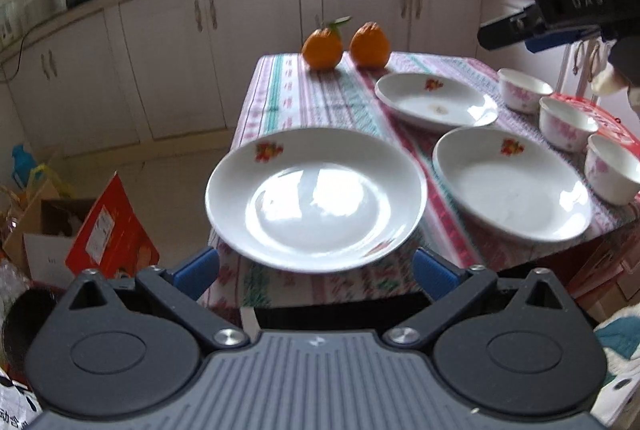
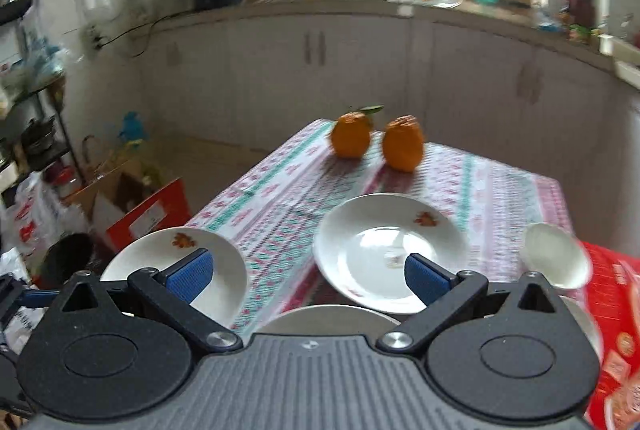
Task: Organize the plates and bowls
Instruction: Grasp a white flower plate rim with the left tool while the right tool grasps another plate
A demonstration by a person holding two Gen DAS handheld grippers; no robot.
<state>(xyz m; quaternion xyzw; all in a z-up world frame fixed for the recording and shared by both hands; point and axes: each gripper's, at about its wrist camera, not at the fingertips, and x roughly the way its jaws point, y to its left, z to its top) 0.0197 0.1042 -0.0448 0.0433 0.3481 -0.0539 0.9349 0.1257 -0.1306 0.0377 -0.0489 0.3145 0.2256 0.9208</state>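
White porcelain plate with a red flower mark (image 1: 316,198) is overhanging the near left table corner. We are bringing the wide-open left gripper (image 1: 316,270) to its near rim, level. The right gripper (image 2: 308,274) is hovering open, empty.

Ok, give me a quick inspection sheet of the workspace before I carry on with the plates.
Surface: table under a patterned cloth, a red box at its right end.
Job's things: three white plates; the near-left plate overhangs the table edge, the other two lie to its right. Three bowls sit in a row on the red box.
Clutter: two oranges at the far end.
Grippers: left gripper open, at the overhanging plate's near rim; right gripper open, above the table.
Cables: one on the wall by the counter.
Surroundings: kitchen cabinets, cardboard boxes on the floor.
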